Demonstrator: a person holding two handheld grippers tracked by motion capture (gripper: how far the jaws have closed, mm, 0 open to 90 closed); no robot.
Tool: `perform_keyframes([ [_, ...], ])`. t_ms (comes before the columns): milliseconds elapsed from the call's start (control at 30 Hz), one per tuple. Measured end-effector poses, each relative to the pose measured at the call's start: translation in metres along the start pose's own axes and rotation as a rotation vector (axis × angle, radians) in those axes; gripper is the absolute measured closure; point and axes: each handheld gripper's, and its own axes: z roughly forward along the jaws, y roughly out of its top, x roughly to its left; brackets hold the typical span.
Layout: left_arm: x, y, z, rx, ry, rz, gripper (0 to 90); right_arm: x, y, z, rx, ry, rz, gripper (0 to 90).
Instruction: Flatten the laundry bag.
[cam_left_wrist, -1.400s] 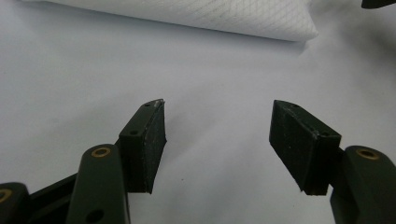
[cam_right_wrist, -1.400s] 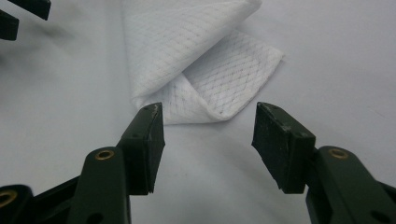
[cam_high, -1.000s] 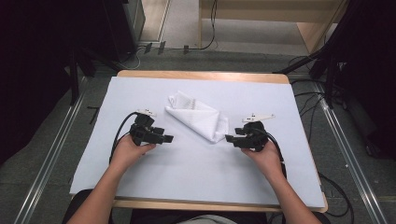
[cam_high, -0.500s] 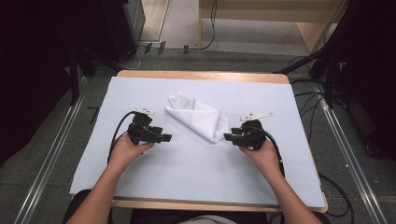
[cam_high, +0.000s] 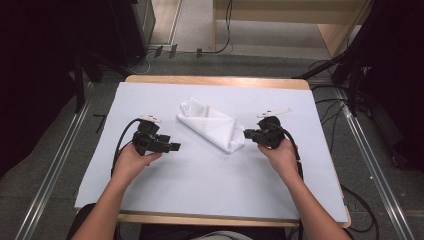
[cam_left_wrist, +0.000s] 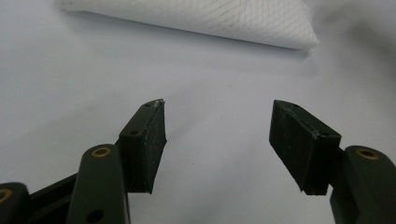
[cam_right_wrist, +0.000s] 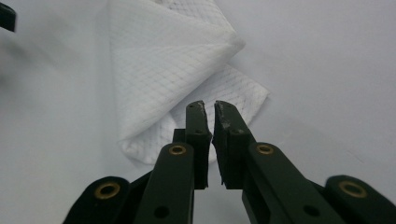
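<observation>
1. The table (cam_high: 200, 175) is the largest thing: a wooden top covered almost to its edges by a pale sheet, with wood showing as a strip at the far and near edges.
2. The person's forearms come in from the near edge in the high view, the left hand (cam_high: 131, 161) on the table's left part, the right hand (cam_high: 281, 156) on its right part, both over the sheet.
3. A folded white cloth (cam_high: 212, 124) with a fine diamond pattern lies near the middle of the table, between the two grippers, running from far-left to near-right. In the left gripper view its edge (cam_left_wrist: 196, 18) crosses the top of the picture.
4. The left gripper (cam_high: 170, 146) sits left of the cloth, pointing toward it but apart from it. Its jaws stand wide apart above bare sheet, with nothing between the pads (cam_left_wrist: 149, 140).
5. The right gripper (cam_high: 247, 134) is just at the cloth's near-right corner. In the right gripper view the jaws are nearly together, a thin gap showing between them, their tips (cam_right_wrist: 209, 112) over the cloth's lower edge (cam_right_wrist: 154, 88). Whether any fabric is pinched I cannot tell.
6. A black cable (cam_high: 122, 137) loops back from the left gripper along the hand.
</observation>
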Motion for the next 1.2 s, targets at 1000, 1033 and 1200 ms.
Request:
perform_keyframes([
  [1000,0.009,-0.014,-0.013,-0.034,0.012,-0.04,37.2,-0.015,0.013,0.067,0.065,0.025,0.021,90.0],
  [1033,0.01,-0.014,-0.013,-0.035,0.016,-0.041,37.2,-0.015,0.013,0.067,0.066,0.029,0.018,90.0],
  [1200,0.01,-0.014,-0.013,-0.032,0.016,-0.043,37.3,-0.01,0.014,0.066,0.059,0.03,-0.004,90.0],
])
